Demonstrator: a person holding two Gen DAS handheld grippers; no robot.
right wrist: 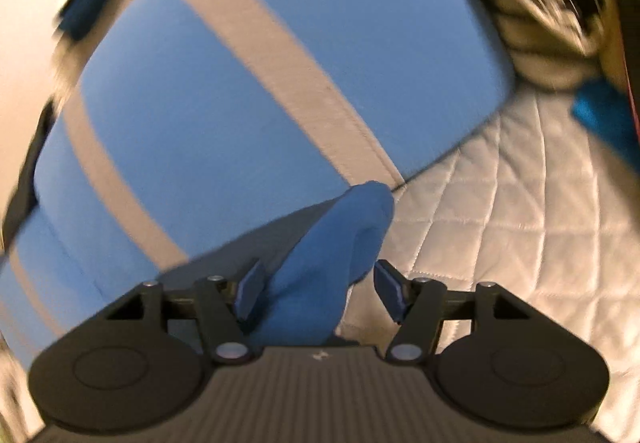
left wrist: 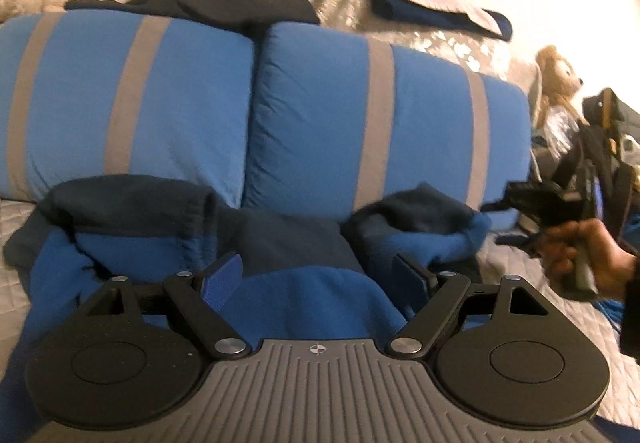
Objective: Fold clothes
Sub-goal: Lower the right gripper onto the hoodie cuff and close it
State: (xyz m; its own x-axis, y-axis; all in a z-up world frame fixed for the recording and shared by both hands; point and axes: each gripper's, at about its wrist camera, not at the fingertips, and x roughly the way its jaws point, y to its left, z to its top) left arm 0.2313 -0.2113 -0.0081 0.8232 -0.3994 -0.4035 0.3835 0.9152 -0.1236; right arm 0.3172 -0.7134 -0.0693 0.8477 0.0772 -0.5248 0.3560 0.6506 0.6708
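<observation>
A blue and navy fleece garment (left wrist: 304, 295) lies bunched on the quilted bed, against two blue pillows. My left gripper (left wrist: 318, 277) hovers over its middle with jaws wide open and nothing between them. In the left wrist view my right gripper (left wrist: 532, 203) shows at the far right, in a hand, beside the garment's right sleeve (left wrist: 424, 223). In the right wrist view my right gripper (right wrist: 318, 285) is open, with a blue fold of the garment (right wrist: 340, 243) lying between the fingers; that view is blurred.
Two blue pillows with grey stripes (left wrist: 168, 99) (right wrist: 240, 83) lean at the head of the bed. Dark clothes (left wrist: 208, 5) lie behind them. A teddy bear (left wrist: 558, 83) and bags are at the right. White quilted bedcover (right wrist: 500, 211) extends right.
</observation>
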